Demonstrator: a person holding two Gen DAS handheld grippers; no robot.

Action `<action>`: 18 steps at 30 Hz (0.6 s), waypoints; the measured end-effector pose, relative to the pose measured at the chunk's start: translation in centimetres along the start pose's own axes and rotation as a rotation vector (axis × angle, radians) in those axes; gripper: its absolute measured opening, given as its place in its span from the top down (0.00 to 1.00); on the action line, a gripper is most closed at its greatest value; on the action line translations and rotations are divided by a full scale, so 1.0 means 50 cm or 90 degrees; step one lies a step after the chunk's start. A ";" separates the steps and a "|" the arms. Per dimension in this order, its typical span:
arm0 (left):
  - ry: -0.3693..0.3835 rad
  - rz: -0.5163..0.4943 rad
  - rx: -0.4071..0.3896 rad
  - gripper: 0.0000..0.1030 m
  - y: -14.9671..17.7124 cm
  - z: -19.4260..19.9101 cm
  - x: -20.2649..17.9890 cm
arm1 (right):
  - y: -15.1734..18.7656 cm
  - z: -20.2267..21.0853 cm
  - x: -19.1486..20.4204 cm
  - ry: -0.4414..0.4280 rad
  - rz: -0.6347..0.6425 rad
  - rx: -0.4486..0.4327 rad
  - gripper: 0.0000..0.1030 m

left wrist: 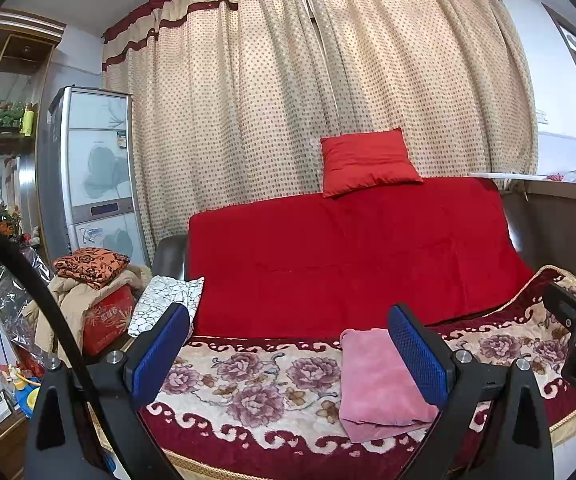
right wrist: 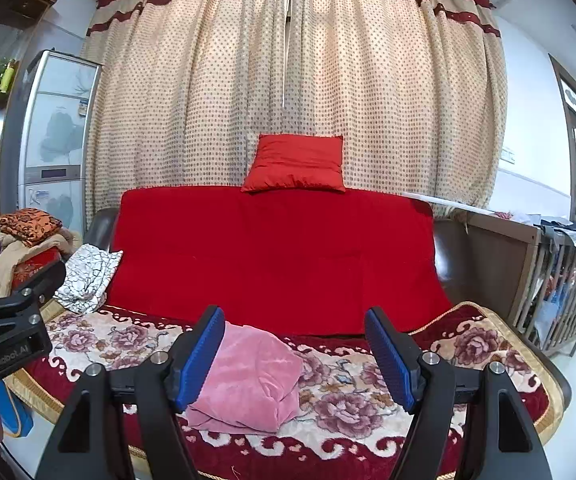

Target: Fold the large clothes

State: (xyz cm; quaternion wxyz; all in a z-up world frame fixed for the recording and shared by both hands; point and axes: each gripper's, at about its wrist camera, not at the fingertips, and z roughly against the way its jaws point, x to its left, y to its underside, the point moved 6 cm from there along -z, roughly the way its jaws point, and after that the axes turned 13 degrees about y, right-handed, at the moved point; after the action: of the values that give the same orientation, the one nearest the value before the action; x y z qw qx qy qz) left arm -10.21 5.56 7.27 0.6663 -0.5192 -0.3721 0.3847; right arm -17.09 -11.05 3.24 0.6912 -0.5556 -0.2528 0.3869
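On the sofa seat, seen from the left wrist, a folded pink garment (left wrist: 380, 384) lies on the floral seat cover (left wrist: 247, 384), just beside the inner face of the right-hand finger. The left gripper (left wrist: 288, 344) hangs above the seat with its jaws spread wide and nothing between the blue pads (left wrist: 416, 356). A red throw (left wrist: 348, 260) drapes the sofa back, a red cushion (left wrist: 368, 162) sits on top, and spotted curtains (left wrist: 288, 92) hang behind.

From the right wrist, the pink garment (right wrist: 247, 384) rests in a soft bundle on the seat cover (right wrist: 348, 396), partly behind the left-hand finger. The right gripper (right wrist: 296, 356) is likewise spread, gripping nothing. A white patterned cloth (right wrist: 87, 276) lies crumpled at the seat's left end.
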 end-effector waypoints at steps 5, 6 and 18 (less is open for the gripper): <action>0.002 -0.003 0.001 0.04 0.001 -0.002 -0.006 | 0.003 -0.002 -0.008 0.003 -0.005 0.007 0.26; 0.002 -0.002 0.001 0.04 0.001 -0.002 -0.006 | 0.004 -0.003 -0.010 0.003 -0.005 0.009 0.26; 0.008 -0.001 0.004 0.04 0.007 -0.004 -0.008 | 0.015 -0.014 -0.008 -0.001 0.000 0.031 0.26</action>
State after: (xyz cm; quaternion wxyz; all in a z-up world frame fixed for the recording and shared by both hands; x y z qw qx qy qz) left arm -10.23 5.19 6.83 0.6705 -0.5192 -0.3673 0.3822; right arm -16.96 -11.73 2.36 0.7045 -0.5383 -0.2437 0.3931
